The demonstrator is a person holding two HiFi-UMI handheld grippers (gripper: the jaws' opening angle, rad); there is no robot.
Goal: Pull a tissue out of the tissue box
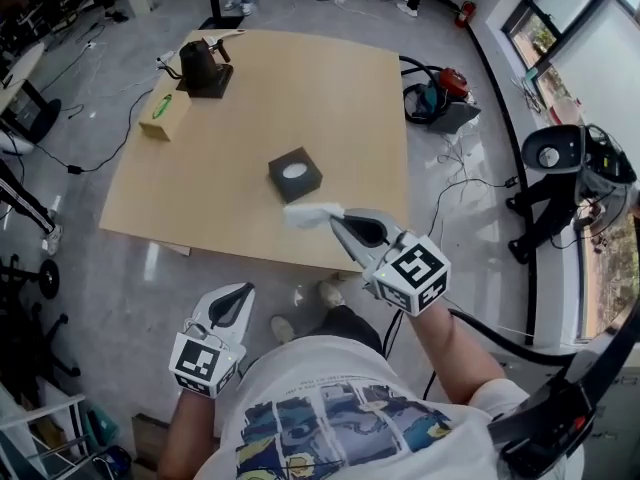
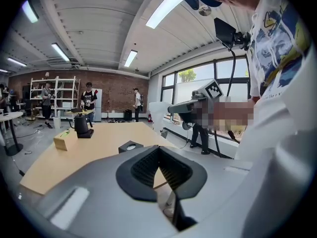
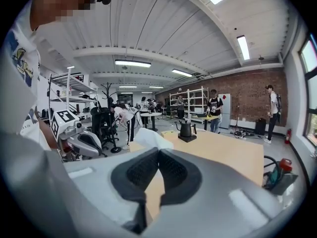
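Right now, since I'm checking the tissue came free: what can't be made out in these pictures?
- tissue: in the right gripper view only a corner shows; the right gripper hides the rest.
- tissue box: in the head view it is too small to tell whether another sheet sticks up.
- tan box: in the head view its print is too small to read.

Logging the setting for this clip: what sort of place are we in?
Probably a shared lab or workshop in a loft-style industrial building. There is a bare brick wall, open metal shelves in front of it, strip lights overhead, and people standing at the back.
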